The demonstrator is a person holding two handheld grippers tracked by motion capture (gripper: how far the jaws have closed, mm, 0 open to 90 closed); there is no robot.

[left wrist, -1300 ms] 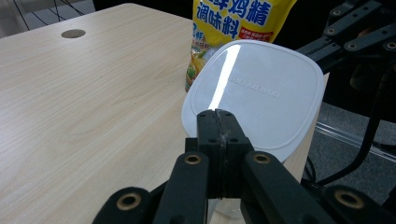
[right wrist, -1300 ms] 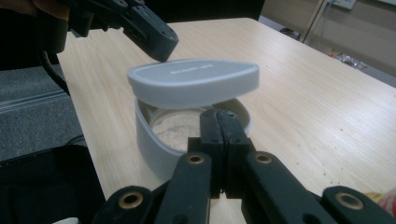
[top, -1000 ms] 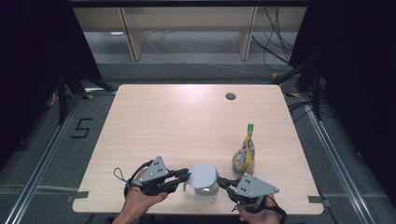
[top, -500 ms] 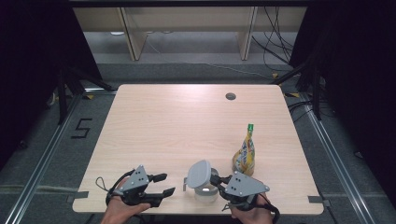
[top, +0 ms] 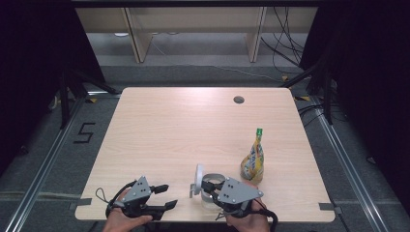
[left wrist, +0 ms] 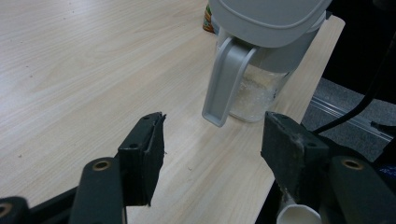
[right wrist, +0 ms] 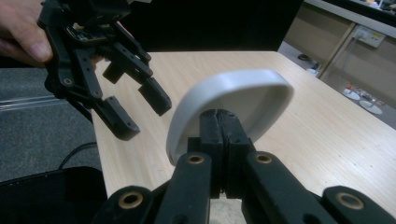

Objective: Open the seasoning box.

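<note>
- Left gripper [left wrist: 210, 154] fingers apart, just opened, empty; jug handle [left wrist: 226, 79] straight ahead, long axis upright.
- Right gripper [right wrist: 219, 135] fingers clamped on lid [right wrist: 233, 100], tilted open above jug.

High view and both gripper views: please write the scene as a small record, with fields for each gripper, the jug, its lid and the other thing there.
left gripper: open; jaws have just been opening, nothing between them; apart from the jug's handle
right gripper: shut on the lid's edge
lid: grey, tilted up
jug: clear body, grey handle, near the table's front edge
bottle: yellow, green cap, upright, right of jug
table: light wood
</note>
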